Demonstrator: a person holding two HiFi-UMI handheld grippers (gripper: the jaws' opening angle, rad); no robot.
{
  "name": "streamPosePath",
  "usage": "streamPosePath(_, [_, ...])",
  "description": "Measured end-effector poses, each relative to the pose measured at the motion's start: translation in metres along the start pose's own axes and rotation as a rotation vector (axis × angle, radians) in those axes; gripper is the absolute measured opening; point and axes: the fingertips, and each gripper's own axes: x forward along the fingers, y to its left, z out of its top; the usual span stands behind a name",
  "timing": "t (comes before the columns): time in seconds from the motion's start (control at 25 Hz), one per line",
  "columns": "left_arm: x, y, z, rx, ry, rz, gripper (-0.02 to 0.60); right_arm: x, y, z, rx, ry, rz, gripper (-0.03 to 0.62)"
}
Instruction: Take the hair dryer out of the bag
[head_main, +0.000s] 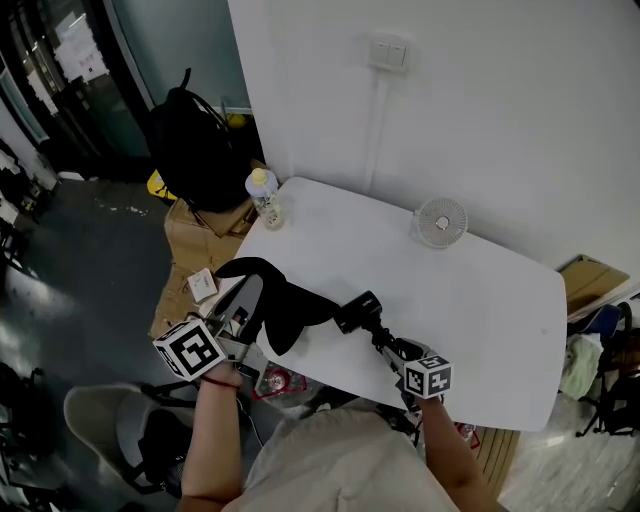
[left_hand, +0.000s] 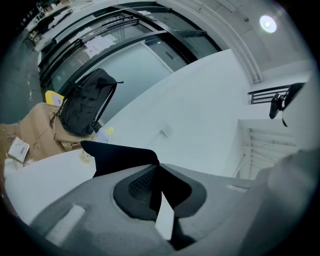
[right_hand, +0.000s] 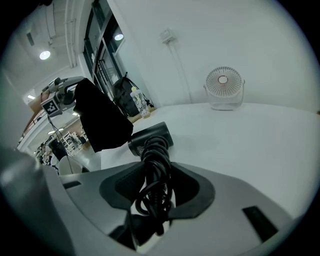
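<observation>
A black hair dryer (head_main: 357, 310) with its cord wound round the handle lies outside the bag, its head near the table's (head_main: 480, 300) front edge. My right gripper (head_main: 386, 342) is shut on that cord-wrapped handle (right_hand: 156, 180), with the dryer's head (right_hand: 152, 137) just ahead of the jaws. The limp black bag (head_main: 285, 305) hangs to the left of the dryer. My left gripper (head_main: 245, 302) is shut on the bag's edge, and the cloth (left_hand: 120, 155) is pinched between the pads. In the right gripper view the bag (right_hand: 100, 120) droops beside the dryer.
A small white fan (head_main: 440, 222) stands at the table's back, and a bottle (head_main: 265, 197) stands at its far left corner. A black backpack (head_main: 195, 150) and cardboard boxes (head_main: 195, 235) sit on the floor to the left. A chair (head_main: 110, 425) is below me.
</observation>
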Motion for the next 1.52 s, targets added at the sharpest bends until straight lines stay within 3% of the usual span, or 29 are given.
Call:
streamPosePath(0.28, [-0.001,0.001,-0.009,-0.001,0.017,0.011,0.021,0.004,-0.002,-0.010,-0.094,0.063,-0.031,0.172])
streamPosePath(0.4, [-0.003,0.001,-0.014,-0.004,0.023,0.018,0.021,0.002,0.000,-0.001,-0.158,0.067,-0.041,0.222])
streamPosePath(0.48, [-0.002,-0.001,-0.018,-0.004,0.032,0.019,0.021,-0.002,0.001,0.009,-0.183,0.058,-0.047,0.222])
streamPosePath(0.92, [0.001,0.015,-0.046,0.034,0.110,0.090,0.021,-0.026,0.014,0.052,-0.167,-0.063,-0.058,0.245])
streamPosePath(1.52, [0.011,0.070,-0.119,0.067,0.278,0.214,0.021,-0.070,0.019,0.087,-0.116,-0.218,-0.091,0.245])
